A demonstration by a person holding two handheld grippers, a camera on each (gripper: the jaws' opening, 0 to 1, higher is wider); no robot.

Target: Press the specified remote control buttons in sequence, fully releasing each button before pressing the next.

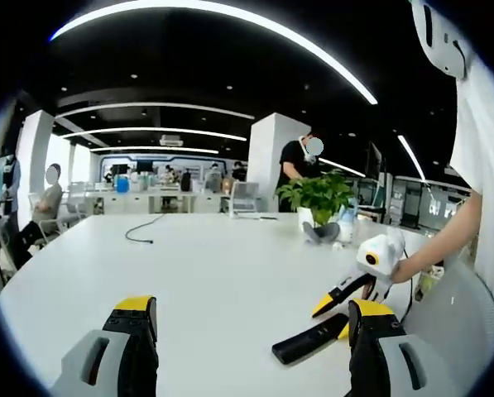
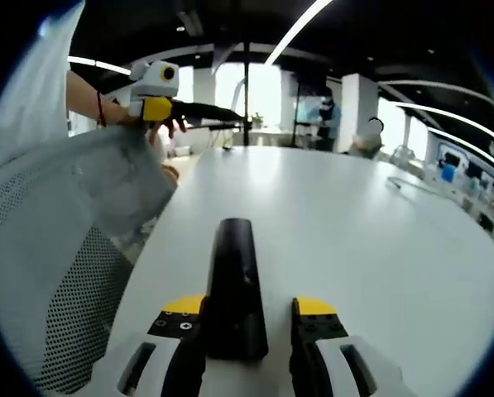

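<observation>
- My left hand-held gripper (image 1: 251, 331), grey body w/ black jaws and yellow tips, is held above the table, jaws spread wide, nothing between them.
- Long black slim plastic remote control (image 1: 311, 341) lies flat on the white glossy table (image 1: 222, 265), just inside my left gripper's right-hand jaw in left gripper view; can't tell if it touches that jaw.
- My right hand-held gripper (image 2: 251, 318) has same remote (image 2: 235, 281) lying lengthwise between its jaws; left jaw looks right against remote's side, right jaw stands apart w/ a strip of table showing, so jaws are parted, not pinching.
- In left gripper view the right gripper (image 1: 338, 299) comes in from right, at remote's near end, a person's hand (image 1: 404, 269) on its white body.
- In right gripper view the left gripper (image 2: 230, 116) is up in the air, upper left, held by a hand (image 2: 168, 124).
- Green leafy potted plant (image 1: 319, 198) sits further back on table; thin black cable (image 1: 143, 230) lies well apart to the left.
- Grey mesh chair back (image 2: 73, 273) is beside table edge.
</observation>
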